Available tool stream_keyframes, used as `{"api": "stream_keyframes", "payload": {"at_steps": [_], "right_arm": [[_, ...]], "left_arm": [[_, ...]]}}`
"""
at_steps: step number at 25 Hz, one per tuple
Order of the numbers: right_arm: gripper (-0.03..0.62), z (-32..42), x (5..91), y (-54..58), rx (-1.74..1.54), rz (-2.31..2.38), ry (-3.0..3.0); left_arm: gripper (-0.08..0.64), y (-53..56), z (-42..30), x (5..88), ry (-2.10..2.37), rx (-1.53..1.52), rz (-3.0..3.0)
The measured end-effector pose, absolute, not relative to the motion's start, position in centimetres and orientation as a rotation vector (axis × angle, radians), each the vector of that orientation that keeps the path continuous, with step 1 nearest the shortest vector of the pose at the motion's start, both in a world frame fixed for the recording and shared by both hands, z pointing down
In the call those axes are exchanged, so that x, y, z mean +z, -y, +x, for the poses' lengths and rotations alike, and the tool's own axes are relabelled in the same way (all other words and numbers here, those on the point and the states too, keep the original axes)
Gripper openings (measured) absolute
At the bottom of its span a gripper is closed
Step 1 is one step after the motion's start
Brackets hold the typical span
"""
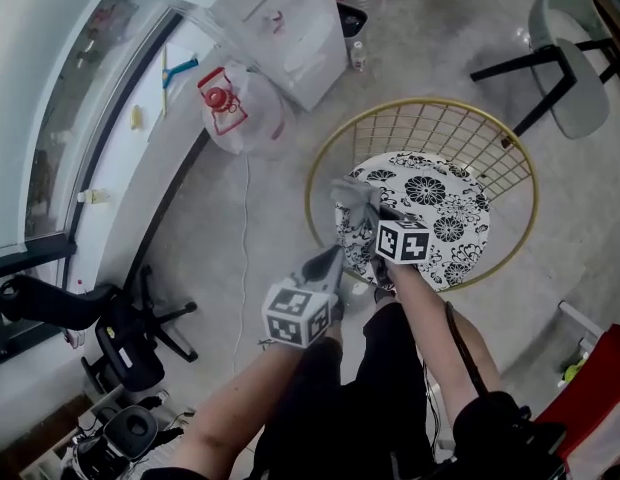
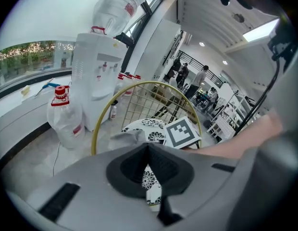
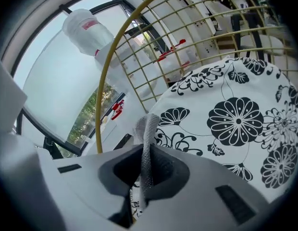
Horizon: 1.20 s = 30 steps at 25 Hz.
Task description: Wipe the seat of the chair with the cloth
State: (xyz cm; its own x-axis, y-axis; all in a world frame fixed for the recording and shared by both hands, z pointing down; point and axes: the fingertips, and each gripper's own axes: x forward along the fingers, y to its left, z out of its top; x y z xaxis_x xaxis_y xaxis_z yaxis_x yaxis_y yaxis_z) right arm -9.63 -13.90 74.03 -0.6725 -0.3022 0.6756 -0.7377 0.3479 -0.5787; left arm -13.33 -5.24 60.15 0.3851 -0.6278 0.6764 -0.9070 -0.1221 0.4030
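- My right hand-held gripper (image 1: pixel 368 206) is pinching the grey mesh cloth (image 3: pixel 146 129); its jaws are pressed onto a thin fold of it
- My left hand-held gripper (image 2: pixel 149 146) has its jaws pressed together with nothing between them, and it hangs off the chair, nearer my legs
- The cloth sits at the edge of the black-and-white flowered seat cushion (image 1: pixel 445 203) on my left side, inside the round gold wire chair frame (image 1: pixel 430 128); I cannot tell whether it is already touching the cushion
- Risk, as I judge it: only a narrow fold is held, so dragging it across the cushion could pull it out of the jaws
- The cloth is bunched rather than spread, so a stroke may clean only a thin stripe and leave most of the seat unwiped
- Pressing too low could put the hard jaw tips on the cushion instead of the cloth, and the cushion might slide on the wire, since nothing steadies the chair
- A wide sweep could catch the cloth or jaws on the gold rim
- The cloth's long axis runs along the line of my right jaws; its free end stands out past the tips, pointing forward and away from me, towards the seat's near-left edge
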Motion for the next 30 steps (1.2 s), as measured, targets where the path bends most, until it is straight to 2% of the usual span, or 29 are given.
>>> {"api": "stream_keyframes", "payload": {"at_steps": [9,30], "right_arm": [[0.023,-7.7,77.7,14.1,1.239,0.942,2.081],[0.023,2.9,80.1,14.3,1.207,1.155,1.915]], "left_arm": [[0.006,5.4,-13.2,61.6,1.346,0.478,1.847],[0.006,6.1,-10.4,62.3,1.277,0.487,1.868]]}}
